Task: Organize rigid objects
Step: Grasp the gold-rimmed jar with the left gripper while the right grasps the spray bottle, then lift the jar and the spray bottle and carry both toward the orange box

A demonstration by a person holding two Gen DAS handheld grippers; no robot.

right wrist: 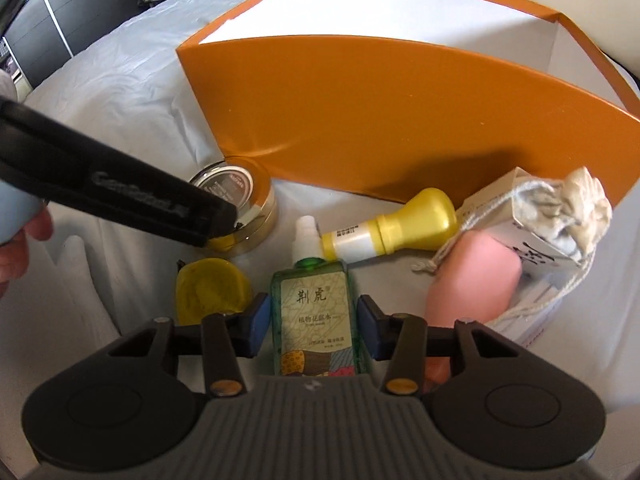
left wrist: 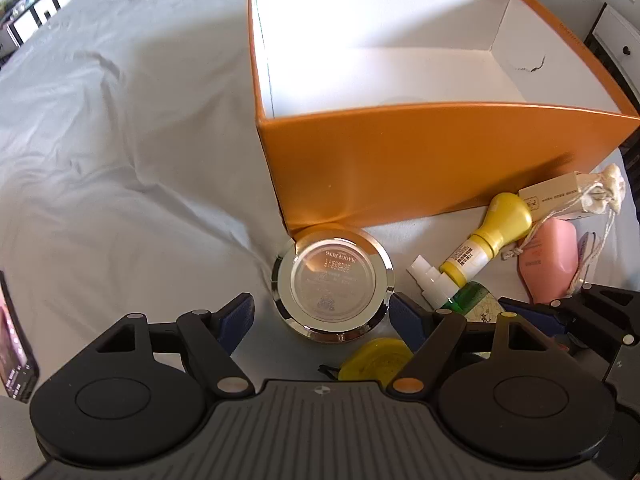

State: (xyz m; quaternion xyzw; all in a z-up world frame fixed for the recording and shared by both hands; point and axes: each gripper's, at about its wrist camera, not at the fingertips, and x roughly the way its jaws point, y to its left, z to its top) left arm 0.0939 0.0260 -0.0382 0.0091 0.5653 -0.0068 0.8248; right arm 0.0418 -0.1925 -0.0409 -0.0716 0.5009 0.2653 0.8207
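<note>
A round gold jar (left wrist: 332, 284) with a mirror-like lid lies on the white sheet against the orange box (left wrist: 400, 160). My left gripper (left wrist: 320, 318) is open, one finger on each side of the jar, neither pad pressing on it. In the right wrist view a green spray bottle (right wrist: 314, 308) with a printed label lies flat between the fingers of my right gripper (right wrist: 313, 320). Those pads stand close to its sides, with a thin gap on the left, so the gripper is open. The left gripper's black body (right wrist: 120, 200) reaches over the jar (right wrist: 240, 200).
Beside the bottle lie a yellow bulb-shaped bottle (right wrist: 400, 224), a pink item (right wrist: 476, 276), a small carton with a drawstring pouch (right wrist: 560, 216) and a clear yellow case (right wrist: 208, 288). The box interior (left wrist: 380, 72) is white. A phone (left wrist: 12, 340) lies at the left edge.
</note>
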